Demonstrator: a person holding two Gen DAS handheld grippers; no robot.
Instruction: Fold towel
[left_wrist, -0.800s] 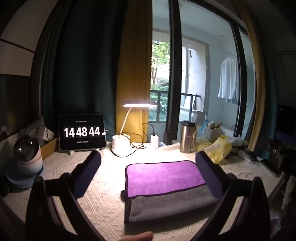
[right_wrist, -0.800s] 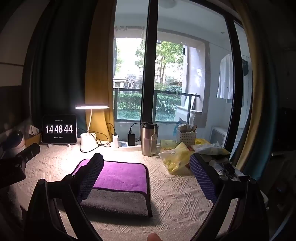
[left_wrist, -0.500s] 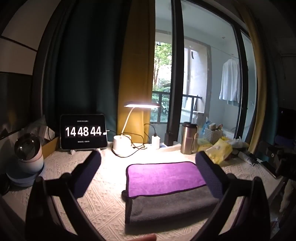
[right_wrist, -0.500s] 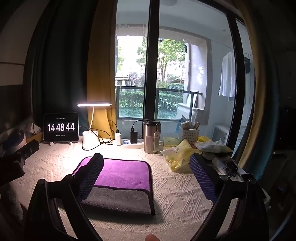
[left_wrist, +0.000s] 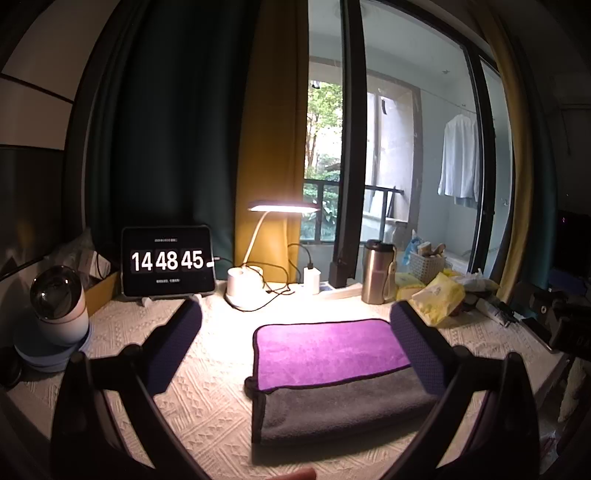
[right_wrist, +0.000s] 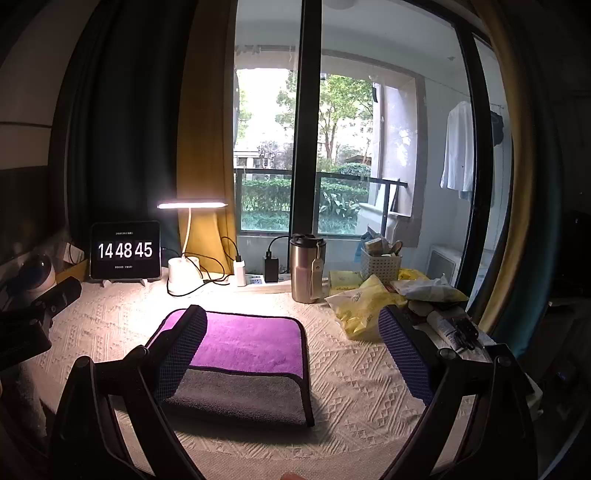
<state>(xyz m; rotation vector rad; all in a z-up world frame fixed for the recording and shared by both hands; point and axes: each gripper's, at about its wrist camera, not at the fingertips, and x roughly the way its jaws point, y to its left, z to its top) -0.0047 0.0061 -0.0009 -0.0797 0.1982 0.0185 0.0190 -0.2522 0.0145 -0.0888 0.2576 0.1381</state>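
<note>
Left wrist view is showing both grippers, left gripper (left_wrist: 295, 332) and right gripper (right_wrist: 291, 332), easing back with jaws apart and empty, leaving the purple-and-grey microfibre towel (left_wrist: 332, 373) lying folded on the cream knitted tablecloth (left_wrist: 207, 402), apparently finished.

black tablet clock screen (left_wrist: 168, 260): "14 48 45" – big white digits
small lines above/below digits: too small to read
yellow plastic bag (right_wrist: 360, 308): print unreadable
</note>
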